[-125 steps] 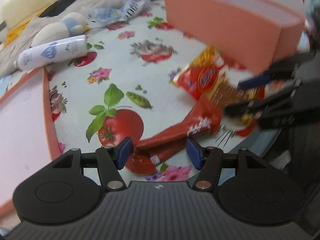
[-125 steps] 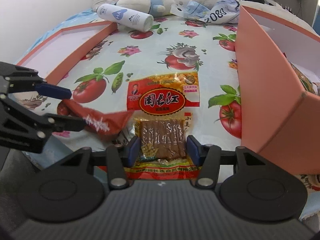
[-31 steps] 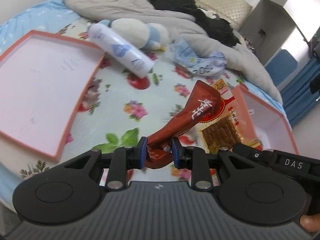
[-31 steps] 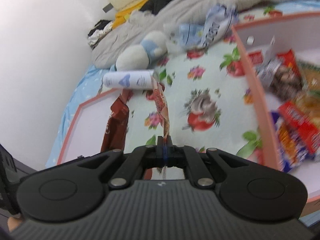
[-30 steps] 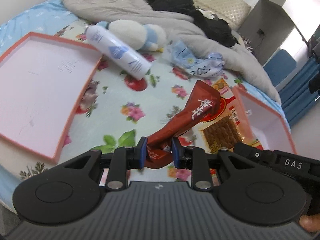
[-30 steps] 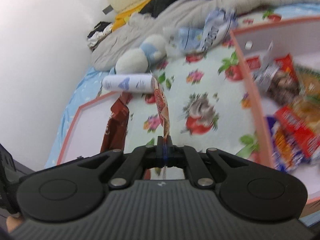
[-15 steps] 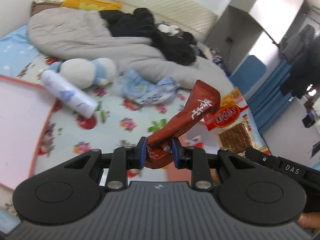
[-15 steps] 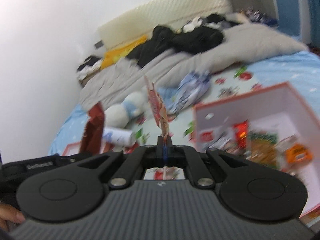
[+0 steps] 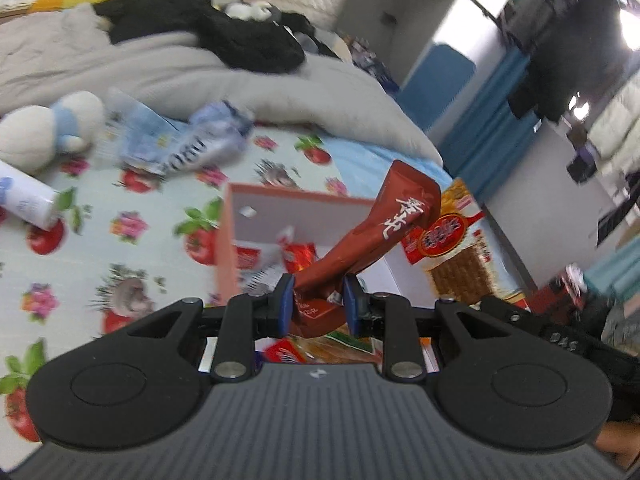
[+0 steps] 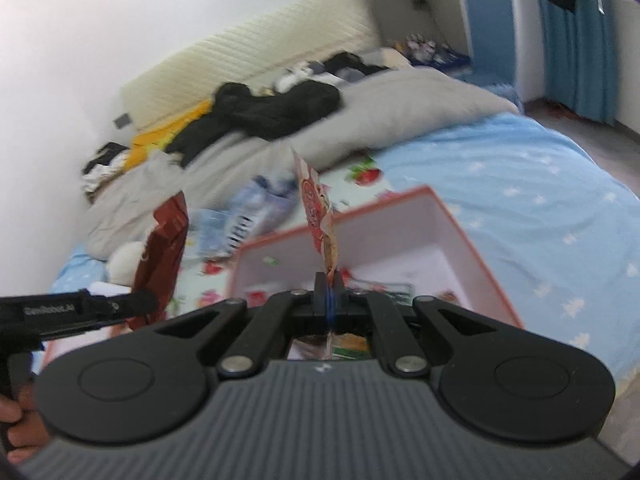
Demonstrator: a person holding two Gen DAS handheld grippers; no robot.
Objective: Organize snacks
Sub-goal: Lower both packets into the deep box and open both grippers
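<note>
Centre of the left wrist view: the left gripper (image 9: pixel 316 306) pinches a dark red snack packet (image 9: pixel 372 236) above the pink box (image 9: pixel 280 216), which holds what look like other snacks. Right wrist view, centre: the right gripper (image 10: pixel 328 286) is pressed together on a flat orange packet (image 10: pixel 318 216), edge-on over the box.

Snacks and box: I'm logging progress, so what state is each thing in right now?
Left tongs: shut on the dark red packet, held in the air.
Right tongs: shut on the flat tofu snack packet, seen edge-on.
Pink box: open, lidless, other snacks already inside.
White bottle: lying on its side on the bed.
</note>
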